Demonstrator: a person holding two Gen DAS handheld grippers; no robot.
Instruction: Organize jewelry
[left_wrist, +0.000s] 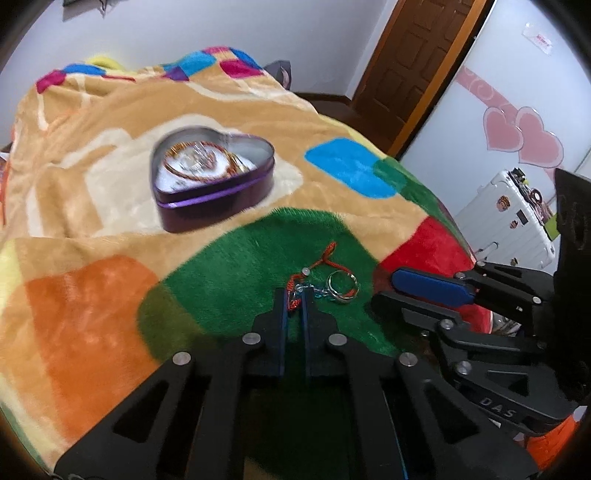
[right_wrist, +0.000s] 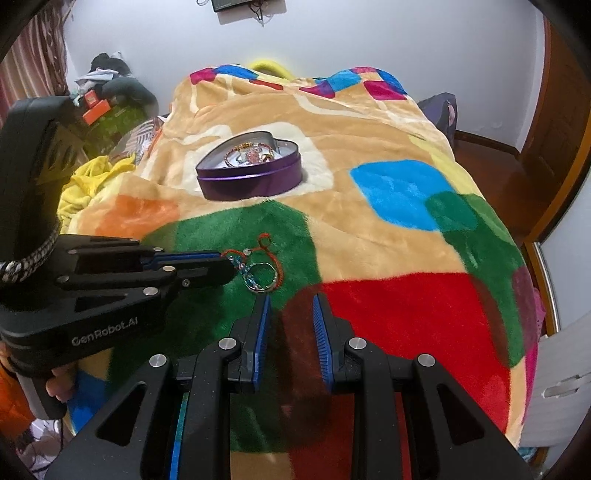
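On the bed blanket (left_wrist: 110, 295), left tongs (left_wrist: 294, 300) pinch the red cord bracelet (left_wrist: 295, 301), right tongs (right_wrist: 291, 306) narrow & empty; next, lift to heart tin (left_wrist: 214, 184) ahead.

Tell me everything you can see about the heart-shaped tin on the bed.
The tin is heart-shaped, with dark purple glossy walls, a brighter purple band round the side and a silvery inside; it looks like metal. It is open, with no lid in view, and sits flat on a cream patch of the blanket, beyond both grippers, which do not touch it. Inside lie an orange-red bangle and other jewelry too blurred to name.
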